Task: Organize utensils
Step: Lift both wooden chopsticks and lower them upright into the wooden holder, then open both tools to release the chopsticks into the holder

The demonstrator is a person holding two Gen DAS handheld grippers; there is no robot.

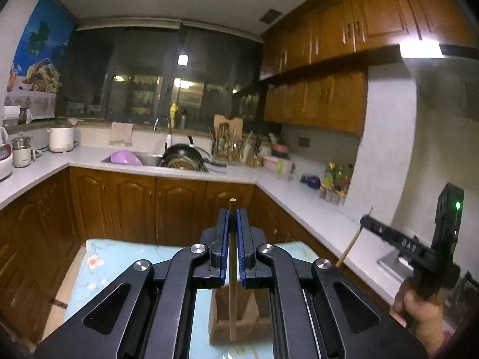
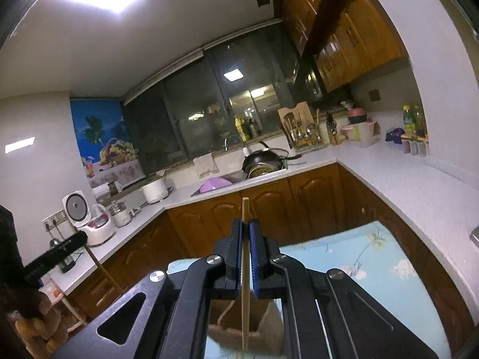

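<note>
Both hands are up in the air over the blue floral tablecloth right now. The left hand-held gripper has its blue pads squeezed narrow around a wooden chopstick, which stands pretty much upright with its blunt top poking out above the fingers. Its lower end drops toward a brown wooden holder sitting on the cloth at 6 o'clock in the left wrist view.

Same deal on the other side: the right hand-held gripper is pinched onto its own chopstick, upright too, with the brown holder right below it at 6 o'clock.

From the left camera you can spot the right gripper's black body off at 4 o'clock. Way back at 12 o'clock there's the sink with a purple bowl and a black wok.
</note>
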